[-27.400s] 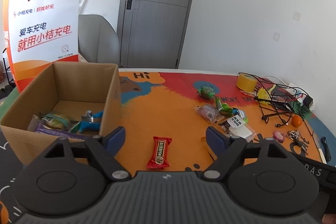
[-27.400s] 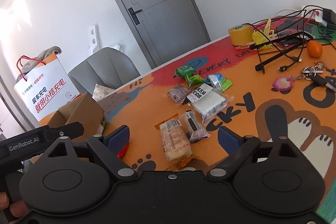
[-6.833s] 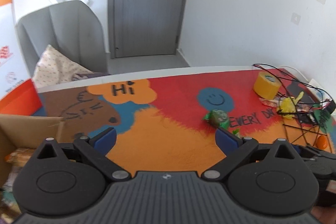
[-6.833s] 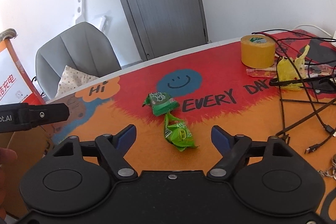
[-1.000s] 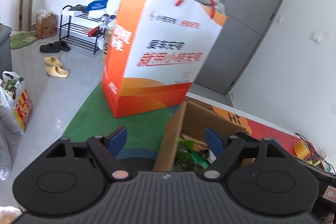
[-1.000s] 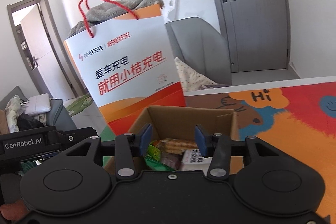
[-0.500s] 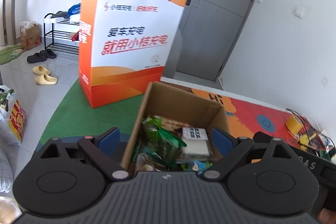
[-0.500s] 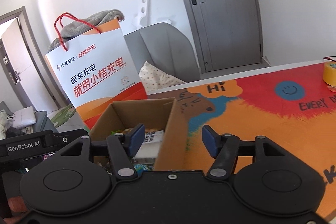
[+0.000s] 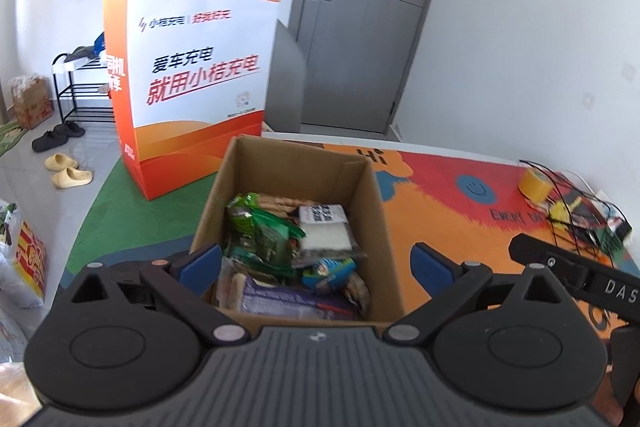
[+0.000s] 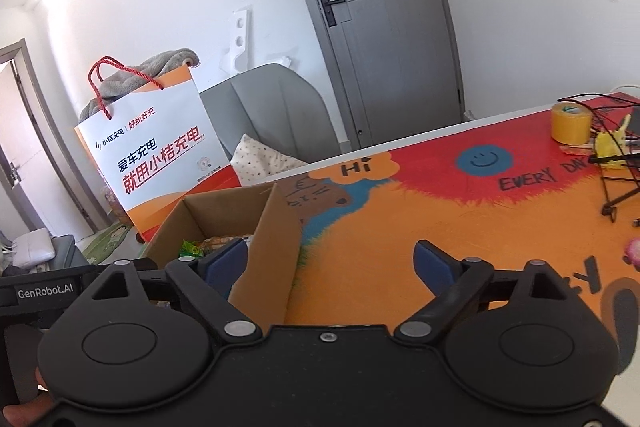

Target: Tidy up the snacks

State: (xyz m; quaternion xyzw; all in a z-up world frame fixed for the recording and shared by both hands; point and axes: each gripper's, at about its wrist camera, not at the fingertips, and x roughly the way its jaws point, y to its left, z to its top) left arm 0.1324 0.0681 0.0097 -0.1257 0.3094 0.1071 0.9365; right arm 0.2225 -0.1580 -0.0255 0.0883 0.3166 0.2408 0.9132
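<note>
An open cardboard box [image 9: 374, 195] stands on the table's left part and holds several snack packets [image 9: 276, 243], green, white and purple. My left gripper [image 9: 316, 263] is open and empty, just above the box's near edge, its fingers spanning the box's width. My right gripper [image 10: 332, 261] is open and empty, over the box's right wall [image 10: 272, 243] and the orange mat. Green packets [image 10: 192, 247] show inside the box in the right wrist view.
A tall orange-and-white paper bag [image 9: 192, 87] stands behind the box, also in the right wrist view [image 10: 156, 155]. A yellow tape roll [image 10: 570, 123] and black cables [image 10: 616, 163] lie at the far right. A grey chair [image 10: 276, 115] stands beyond the table.
The left view has swung right and closer over the box. The right gripper has opened wider and shifted right of the box.
</note>
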